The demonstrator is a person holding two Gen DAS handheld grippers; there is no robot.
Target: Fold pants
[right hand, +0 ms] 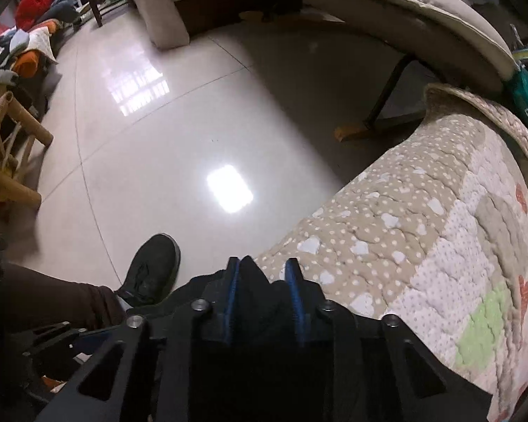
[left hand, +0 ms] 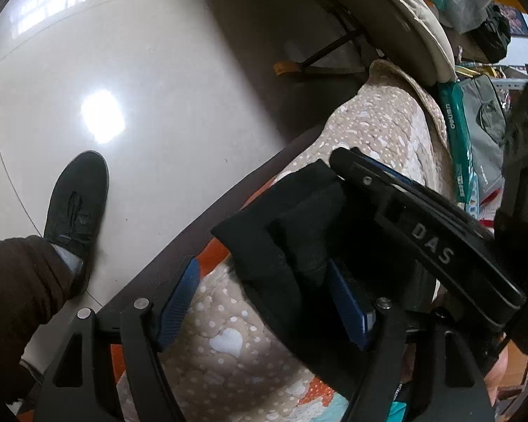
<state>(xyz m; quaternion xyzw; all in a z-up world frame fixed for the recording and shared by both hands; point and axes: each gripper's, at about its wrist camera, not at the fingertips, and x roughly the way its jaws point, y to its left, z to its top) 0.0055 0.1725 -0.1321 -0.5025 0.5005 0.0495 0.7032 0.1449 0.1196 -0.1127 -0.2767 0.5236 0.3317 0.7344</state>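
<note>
Black pants (left hand: 292,239): bunched in a folded mass on the quilted bed cover (left hand: 380,130), close to the cover's edge above the floor; in the right wrist view, black fabric (right hand: 260,281) seen rising between the two blue pads. Left gripper (left hand: 264,302): fingers spread wide, blue pads (left hand: 181,302) well apart; fabric lying between them and touching the right-hand pad, left-hand pad clear of the cloth and over the quilt. Right gripper (right hand: 264,274): pads drawn fairly close with a ridge of black cloth filling the gap between them, clamped on the pants. In the left wrist view, right gripper body (left hand: 429,225), marked "DAS", positioned just beside the fabric mass, its tip at the upper corner of the cloth. Quilt pattern: beige with white dots and hearts, patches of white, green and orange toward the far side. Dark bed-frame edge (left hand: 207,211) running diagonally beneath the cover. Glossy tiled floor (right hand: 179,133) beyond, with bright light reflections. Black shoe (left hand: 75,197) and dark trouser leg (left hand: 21,277) of the operator on the floor beside the bed. Cream cushion (right hand: 404,17) on a dark-legged frame behind; teal package (left hand: 456,130) wedged next to the quilt's far end.
</note>
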